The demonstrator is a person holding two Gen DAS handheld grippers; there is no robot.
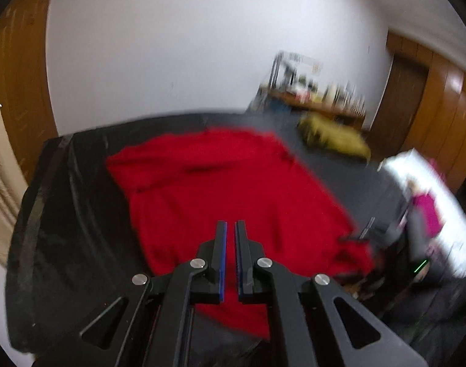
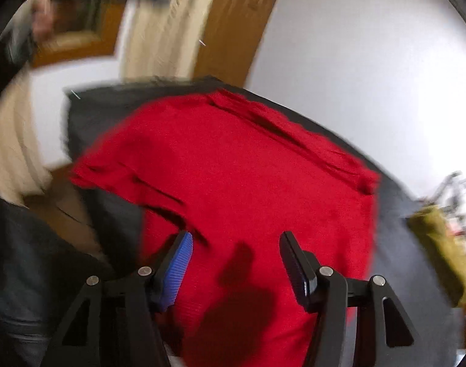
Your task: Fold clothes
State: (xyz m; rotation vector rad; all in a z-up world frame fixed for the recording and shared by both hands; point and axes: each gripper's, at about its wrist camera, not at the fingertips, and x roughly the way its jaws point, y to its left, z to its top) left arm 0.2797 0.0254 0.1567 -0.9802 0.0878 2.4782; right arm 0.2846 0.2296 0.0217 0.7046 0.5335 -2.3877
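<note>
Left wrist view: one red garment [image 1: 233,189] lies spread across one black table [image 1: 64,214], its near edge reaching under the left gripper [image 1: 230,229]. That gripper's two fingers stand nearly together with only a thin slit between the blue-lined pads, and nothing is seen pinched in the slit; red cloth shows through it from below. Whether the tips touch the cloth cannot be told. One yellow-green garment [image 1: 334,136] lies bunched on the far right part of the table, well apart from the red one. At the right edge a second gripper [image 1: 386,232] shows as a dark blur beside a bunched corner of the red cloth, and its state cannot be read from here. In the right wrist view the right gripper [image 2: 236,241] hangs above the red garment [image 2: 248,168] with its two fingers spread wide and nothing between them; one finger shows a blue ribbed pad [image 2: 178,272], the other a black back. The gripper's single shadow falls on the cloth just below it. The yellow-green garment [image 2: 441,244] sits at the right edge of the black table [image 2: 89,113]. Both views are smeared by motion blur, so folds and seams are only roughly visible.
</note>
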